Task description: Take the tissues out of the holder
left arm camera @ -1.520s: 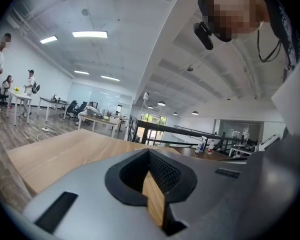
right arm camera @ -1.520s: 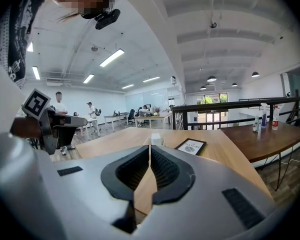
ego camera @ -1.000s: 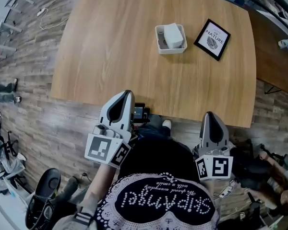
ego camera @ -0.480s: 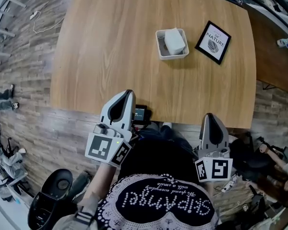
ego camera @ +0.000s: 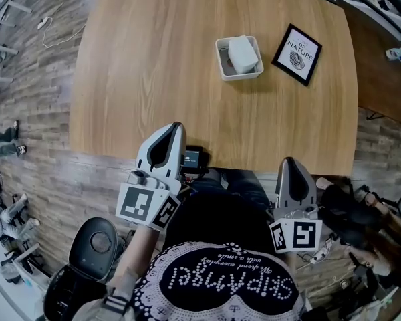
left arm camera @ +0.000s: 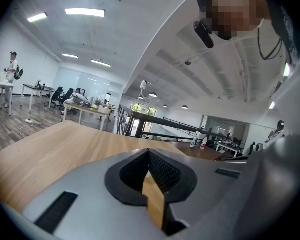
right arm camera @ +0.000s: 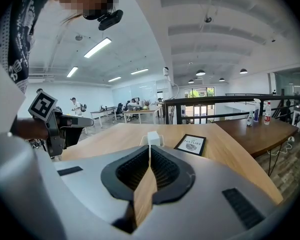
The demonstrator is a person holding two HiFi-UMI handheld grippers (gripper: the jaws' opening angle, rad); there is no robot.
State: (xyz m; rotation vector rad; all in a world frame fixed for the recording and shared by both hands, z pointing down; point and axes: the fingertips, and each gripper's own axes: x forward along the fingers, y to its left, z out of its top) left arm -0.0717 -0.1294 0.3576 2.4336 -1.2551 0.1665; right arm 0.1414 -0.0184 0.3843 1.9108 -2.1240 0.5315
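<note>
The tissues (ego camera: 241,52) lay as one white folded stack in the single white holder (ego camera: 221,59), toward 1 o'clock of the surface (ego camera: 154,65), in the same spot on the surface as a second before, untouched. At the holder's 3 o'clock, just beside it, lay one black-framed card (ego camera: 297,54) whose print read "OF NATURE". Both grippers had kept to the surface's near edge, well apart from the holder: the left gripper (ego camera: 174,126) at 7 o'clock and the right gripper (ego camera: 290,160) at 5 o'clock, each bearing one marker cube. In the left gripper view the left gripper (left arm camera: 148,151) had its jaws closed together with nothing between them, and in the right gripper view the right gripper (right arm camera: 150,149) was likewise closed and empty, pointing toward the holder. Since the earlier frame a black round seat (ego camera: 97,243) on the wooden floor at 8 o'clock had come further into view. Two bottles (right arm camera: 264,113) stood on a farther table at 2 o'clock.
</note>
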